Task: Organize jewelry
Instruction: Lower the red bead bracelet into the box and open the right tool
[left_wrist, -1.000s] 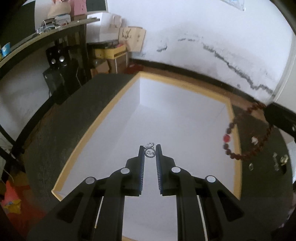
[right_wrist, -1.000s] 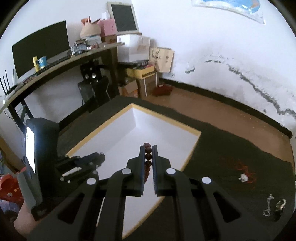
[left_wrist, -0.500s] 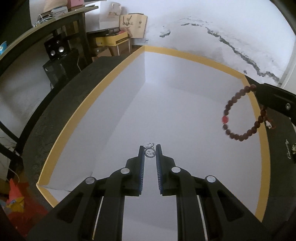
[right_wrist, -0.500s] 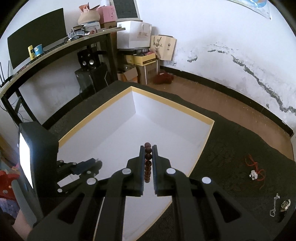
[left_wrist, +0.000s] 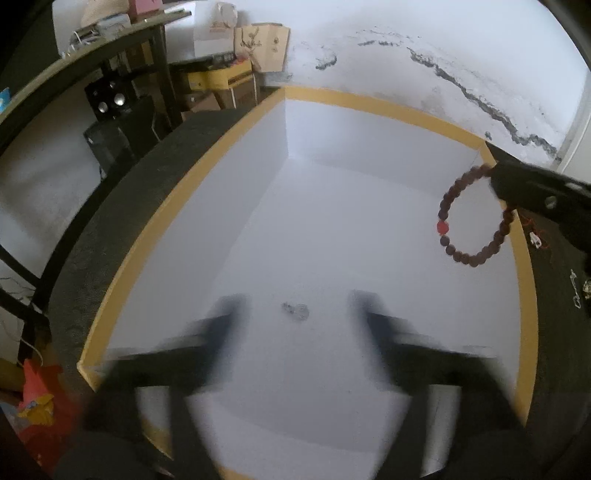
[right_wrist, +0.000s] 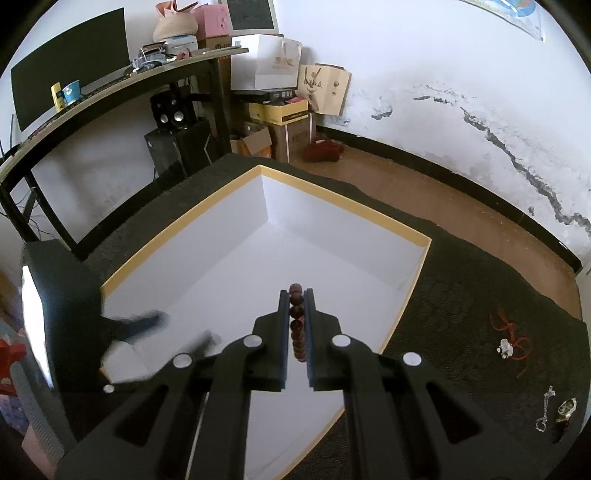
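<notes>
Left hand-held gripper (left_wrist: 295, 314) is opening over a small silver ring (left_wrist: 295, 311) lying in the white yellow-rimmed box (left_wrist: 424, 114); right hand-held gripper (right_wrist: 296, 295) clenches a dark-brown beaded bracelet (right_wrist: 296, 321).

Your daylight is soft and even, with faint shadows inside the white box (left_wrist: 369, 229). Fisheye bends the edges, corners vignette black, and your opening left gripper (left_wrist: 299, 314) smears with motion blur.
</notes>
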